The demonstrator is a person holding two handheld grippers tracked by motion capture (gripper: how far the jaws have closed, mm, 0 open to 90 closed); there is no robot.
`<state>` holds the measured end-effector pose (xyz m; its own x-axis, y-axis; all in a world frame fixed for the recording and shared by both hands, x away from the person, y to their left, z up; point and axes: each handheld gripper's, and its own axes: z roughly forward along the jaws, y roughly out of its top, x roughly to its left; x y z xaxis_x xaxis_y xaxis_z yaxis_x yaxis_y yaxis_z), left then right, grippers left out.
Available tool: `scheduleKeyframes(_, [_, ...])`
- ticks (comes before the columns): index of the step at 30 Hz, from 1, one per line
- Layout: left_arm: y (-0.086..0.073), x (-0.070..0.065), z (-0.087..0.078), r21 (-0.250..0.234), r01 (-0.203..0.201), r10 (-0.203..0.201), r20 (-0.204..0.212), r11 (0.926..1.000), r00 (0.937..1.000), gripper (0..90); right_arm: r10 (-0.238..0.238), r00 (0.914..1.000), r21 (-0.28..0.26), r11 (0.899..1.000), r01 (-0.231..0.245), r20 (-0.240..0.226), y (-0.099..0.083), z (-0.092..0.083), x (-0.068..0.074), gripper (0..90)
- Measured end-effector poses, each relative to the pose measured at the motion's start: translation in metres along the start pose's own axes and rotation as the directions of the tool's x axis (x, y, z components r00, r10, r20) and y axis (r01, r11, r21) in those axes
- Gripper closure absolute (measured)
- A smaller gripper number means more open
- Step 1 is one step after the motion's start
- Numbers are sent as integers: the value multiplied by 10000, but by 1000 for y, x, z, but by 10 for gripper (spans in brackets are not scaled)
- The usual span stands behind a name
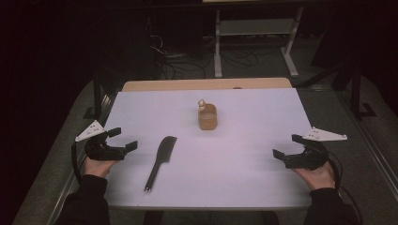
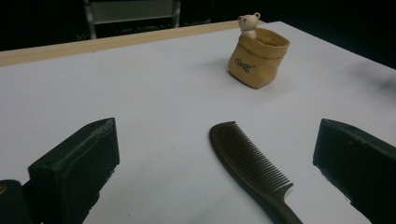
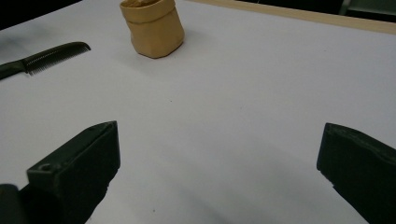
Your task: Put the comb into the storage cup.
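1. Clearly the comb [image 1: 159, 161] is what the next move turns on: it lies flat on the white table [image 1: 244, 173], left of the middle, near the left gripper [image 1: 123, 139] and well apart from the right gripper [image 1: 287, 147].
2. Its long axis runs from the near handle end up and away to the toothed end, tilted a little to the right; the teeth face the left gripper's side.
3. From the left gripper view the comb [image 2: 254, 170] sits just ahead of the jaws, nearer the right-hand one, not touching either.
4. Both grippers stand with jaws wide apart and hold nothing; each rests low at its own table edge.
5. Farther back, near the middle, stands a tan pouch [image 1: 207, 117] with a small bear figure [image 2: 249, 22] at its rim, well apart from the comb.
6. Dark writing on the pouch [image 2: 258, 58] is too small to read; I see no other label.
7. I judge the left hand better placed to take the comb.
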<state>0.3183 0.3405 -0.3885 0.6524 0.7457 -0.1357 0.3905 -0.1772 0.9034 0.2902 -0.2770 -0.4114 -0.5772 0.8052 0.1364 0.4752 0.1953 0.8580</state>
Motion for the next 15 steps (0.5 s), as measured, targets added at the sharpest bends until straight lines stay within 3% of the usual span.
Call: scheduleKeyframes(15, [8,-17,18,471,-576,555,445,9972,9975,2,-68,10000,1,10000,68,-47,0,0,1,0])
